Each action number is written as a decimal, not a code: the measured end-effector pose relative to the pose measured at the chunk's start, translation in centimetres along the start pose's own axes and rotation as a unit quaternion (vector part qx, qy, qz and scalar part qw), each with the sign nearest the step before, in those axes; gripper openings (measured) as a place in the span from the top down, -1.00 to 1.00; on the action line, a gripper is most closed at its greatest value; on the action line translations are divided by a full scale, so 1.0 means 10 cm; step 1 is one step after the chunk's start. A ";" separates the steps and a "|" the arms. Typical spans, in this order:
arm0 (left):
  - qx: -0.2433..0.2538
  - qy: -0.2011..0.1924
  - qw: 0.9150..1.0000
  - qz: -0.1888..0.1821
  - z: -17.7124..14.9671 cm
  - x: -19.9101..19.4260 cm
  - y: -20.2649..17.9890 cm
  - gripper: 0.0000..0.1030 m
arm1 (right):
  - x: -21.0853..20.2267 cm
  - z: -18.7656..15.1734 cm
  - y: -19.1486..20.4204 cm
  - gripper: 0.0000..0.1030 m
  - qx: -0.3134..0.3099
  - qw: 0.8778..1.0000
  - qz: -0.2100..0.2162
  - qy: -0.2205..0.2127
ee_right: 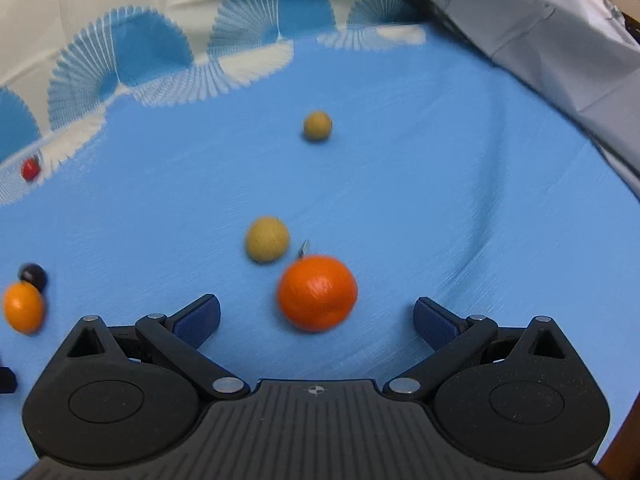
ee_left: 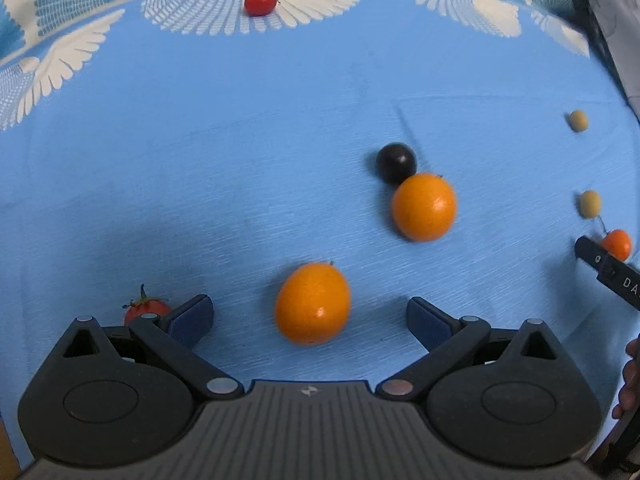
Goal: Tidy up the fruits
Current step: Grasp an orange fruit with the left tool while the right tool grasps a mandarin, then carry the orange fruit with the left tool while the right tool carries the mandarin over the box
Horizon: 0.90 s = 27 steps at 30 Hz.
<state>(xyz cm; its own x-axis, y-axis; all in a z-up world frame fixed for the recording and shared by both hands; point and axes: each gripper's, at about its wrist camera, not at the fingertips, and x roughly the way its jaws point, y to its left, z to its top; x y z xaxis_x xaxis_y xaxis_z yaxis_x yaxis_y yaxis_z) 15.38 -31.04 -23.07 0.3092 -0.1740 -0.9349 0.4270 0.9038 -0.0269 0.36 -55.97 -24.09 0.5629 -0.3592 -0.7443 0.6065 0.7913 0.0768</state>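
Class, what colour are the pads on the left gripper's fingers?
Dark blue pads on black fingers, clearest in the left wrist view.

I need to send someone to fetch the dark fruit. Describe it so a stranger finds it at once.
Start from the blue tablecloth and find the two orange kumquats near the left gripper. The dark fruit sits just behind the farther kumquat, apparently touching it. It is the only near-black round fruit; its neighbours are orange, red or tan.
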 end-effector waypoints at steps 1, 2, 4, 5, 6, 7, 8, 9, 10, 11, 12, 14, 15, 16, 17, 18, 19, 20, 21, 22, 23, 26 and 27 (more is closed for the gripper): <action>0.003 -0.005 1.000 0.003 -0.02 -0.01 -0.01 -0.99 | 0.01 -0.02 0.02 -0.99 -0.012 1.000 -0.004 -0.009; 0.004 -0.007 1.000 0.006 -0.03 -0.01 -0.01 -0.99 | 0.01 -0.05 0.04 -0.99 -0.021 1.000 -0.007 -0.015; 0.003 -0.010 1.000 0.007 -0.04 -0.02 -0.01 -0.92 | 0.00 -0.07 0.02 -0.96 -0.018 1.000 -0.004 -0.023; -0.004 -0.016 1.000 0.009 -0.05 -0.06 0.00 -0.68 | -0.01 -0.07 0.01 -0.91 -0.019 1.000 -0.004 -0.023; -0.011 -0.024 1.000 0.011 -0.06 -0.10 0.00 -0.50 | -0.03 -0.07 0.01 -0.70 -0.019 0.999 -0.009 -0.025; -0.012 -0.029 0.999 0.006 -0.05 -0.15 0.02 0.00 | -0.06 -0.08 0.00 -0.34 -0.018 0.999 -0.009 -0.030; -0.012 -0.029 0.999 -0.011 -0.05 -0.18 0.03 0.23 | -0.09 -0.08 0.00 -0.10 -0.021 0.999 -0.008 -0.036; -0.019 -0.025 0.999 -0.027 -0.04 -0.21 0.07 0.23 | -0.13 -0.08 0.01 0.26 -0.026 0.999 -0.011 -0.040; -0.031 -0.026 0.998 -0.039 -0.05 -0.24 0.11 0.24 | -0.15 -0.08 0.01 0.26 -0.029 0.999 -0.012 -0.042; -0.036 -0.032 0.998 -0.044 -0.06 -0.28 0.13 0.24 | -0.17 -0.09 0.01 0.26 -0.025 0.999 -0.015 -0.043; -0.033 -0.041 0.998 -0.044 -0.08 -0.33 0.14 0.24 | -0.18 -0.08 0.00 0.26 -0.016 0.999 -0.016 -0.041; -0.030 -0.051 0.997 -0.044 -0.11 -0.44 0.13 0.24 | -0.23 -0.07 -0.03 0.26 0.001 0.999 -0.013 -0.040; -0.032 -0.053 0.997 -0.048 -0.13 -0.50 0.14 0.23 | -0.28 -0.05 -0.04 0.26 0.009 0.999 -0.012 -0.045; -0.035 -0.056 0.996 -0.051 -0.16 -0.55 0.15 0.24 | -0.33 -0.04 -0.04 0.26 0.013 0.999 -0.008 -0.050; -0.037 -0.059 0.996 -0.053 -0.17 -0.62 0.17 0.23 | -0.40 -0.03 -0.03 0.26 0.014 0.998 -0.002 -0.055; -0.039 -0.062 0.996 -0.054 -0.18 -0.71 0.16 0.23 | -0.49 -0.02 -0.02 0.26 0.015 0.998 0.005 -0.061; -0.040 -0.066 0.995 -0.055 -0.20 -0.79 0.16 0.23 | -0.56 0.00 -0.01 0.26 0.016 0.998 0.011 -0.065; -0.041 -0.070 0.995 -0.056 -0.23 -0.88 0.17 0.24 | -0.66 0.01 0.00 0.26 0.017 0.997 0.020 -0.069; -0.040 -0.073 0.995 -0.055 -0.26 -0.98 0.19 0.23 | -0.74 0.01 0.02 0.26 0.019 0.997 0.027 -0.073; -0.038 -0.077 0.995 -0.055 -0.30 -1.08 0.21 0.23 | -0.85 0.01 0.05 0.26 0.020 0.996 0.037 -0.077; -0.035 -0.081 0.995 -0.053 -0.34 -1.19 0.22 0.23 | -0.95 0.00 0.08 0.26 0.020 0.995 0.046 -0.081; -0.028 -0.097 0.993 -0.060 -0.56 -1.55 0.32 0.23 | -1.28 -0.07 0.18 0.26 0.016 0.993 0.072 -0.087; -0.027 -0.101 0.993 -0.063 -0.64 -1.66 0.36 0.23 | -1.40 -0.10 0.23 0.26 0.013 0.992 0.083 -0.089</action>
<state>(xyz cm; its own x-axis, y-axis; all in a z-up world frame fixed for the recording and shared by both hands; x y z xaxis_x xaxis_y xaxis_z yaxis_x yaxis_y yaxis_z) 6.37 -22.38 -9.89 0.4231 -0.3561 -0.8332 0.4280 0.8890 -0.1627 -6.65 -48.61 -14.13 0.7452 -0.3086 -0.5912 0.5105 0.8343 0.2080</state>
